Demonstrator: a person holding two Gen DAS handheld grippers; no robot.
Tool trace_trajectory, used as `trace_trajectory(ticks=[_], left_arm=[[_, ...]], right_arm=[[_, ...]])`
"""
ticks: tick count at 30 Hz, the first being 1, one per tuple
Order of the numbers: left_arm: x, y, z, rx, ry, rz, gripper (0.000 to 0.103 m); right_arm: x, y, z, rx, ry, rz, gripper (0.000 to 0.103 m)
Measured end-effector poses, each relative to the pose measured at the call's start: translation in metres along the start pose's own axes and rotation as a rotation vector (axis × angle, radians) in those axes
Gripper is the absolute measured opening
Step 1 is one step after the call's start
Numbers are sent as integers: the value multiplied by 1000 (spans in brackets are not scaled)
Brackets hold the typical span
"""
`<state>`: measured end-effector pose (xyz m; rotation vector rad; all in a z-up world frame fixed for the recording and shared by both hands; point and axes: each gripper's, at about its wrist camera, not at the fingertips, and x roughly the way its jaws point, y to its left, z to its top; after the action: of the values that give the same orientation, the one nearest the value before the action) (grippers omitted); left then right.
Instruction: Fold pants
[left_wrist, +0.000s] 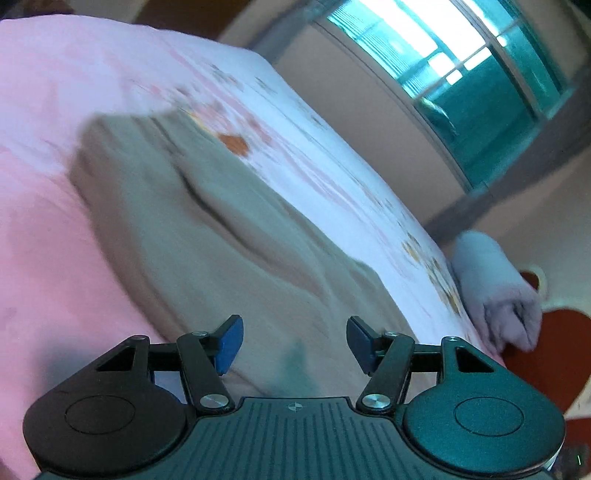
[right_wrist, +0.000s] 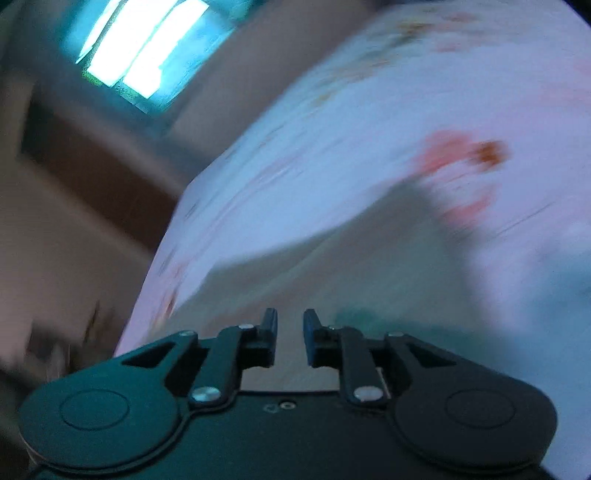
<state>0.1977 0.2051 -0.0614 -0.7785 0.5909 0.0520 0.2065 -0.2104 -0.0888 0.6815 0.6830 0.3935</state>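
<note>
Beige pants (left_wrist: 184, 221) lie flat on the bed, stretching away from my left gripper (left_wrist: 295, 343), which hovers over their near end. Its blue pads stand apart, open, with nothing between them. In the right wrist view the same pants (right_wrist: 332, 266) spread ahead as a blurred pale slab with a squared corner at the left. My right gripper (right_wrist: 290, 332) is low over them, its jaws shut to a narrow slit. I see no cloth pinched there. The picture is smeared by motion.
The bed carries a pink sheet (left_wrist: 37, 184) and a white floral cover (left_wrist: 295, 129). A rolled grey cloth (left_wrist: 495, 288) rests at the bed's right edge, above a red mat (left_wrist: 546, 350). A bright window (left_wrist: 461, 74) and a wall lie beyond. The bed's edge drops off at the left (right_wrist: 159, 258).
</note>
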Motion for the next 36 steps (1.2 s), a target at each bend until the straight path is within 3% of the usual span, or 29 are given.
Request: trace_trajectory(ticks=[4,7,9,11,12,14,18,21,25,26,27,28,31,33,36], left_arm=[[-17,23,16,6,-47,63,62],[-31,45,26,13,-72,134,62],[-40,61,30,17,-98,198,63],[-40,79,36,-20,-104,202,64],[-36,89,40,-38,-99,193,64],[-27,102,46,-63,-93,164,64],[0,116,62,-89,-76,100,67],[22,126,69,-116,-73,58,68],[39,124,72,-79,-96,44,70],[40,122,71,-64,-100,47,61],[39,123,73,-73,-103,49,42],[34,125,74,-124,-106,16,39],[5,96,79,-42,-175,-38,37],[-7,75,82,6,-195,-71,37],[-11,51,92,44,-196,-85,37]], right_arm=[[30,66,-47,-253,37,-7,13],[74,92,-71,-423,144,-150,13],[74,106,-72,-475,98,-177,16],[64,121,-75,-518,46,-160,22],[66,131,-76,-572,31,-160,37],[77,141,-82,-672,20,-193,52],[99,147,-102,-743,91,-291,51],[99,145,-109,-735,69,-306,51],[88,153,-115,-745,8,-333,51],[88,155,-115,-751,-11,-340,52],[89,157,-115,-755,-20,-343,52],[89,158,-115,-757,-27,-350,52],[98,159,-112,-769,-14,-386,55],[116,153,-115,-803,71,-421,56],[127,148,-118,-835,57,-414,58]])
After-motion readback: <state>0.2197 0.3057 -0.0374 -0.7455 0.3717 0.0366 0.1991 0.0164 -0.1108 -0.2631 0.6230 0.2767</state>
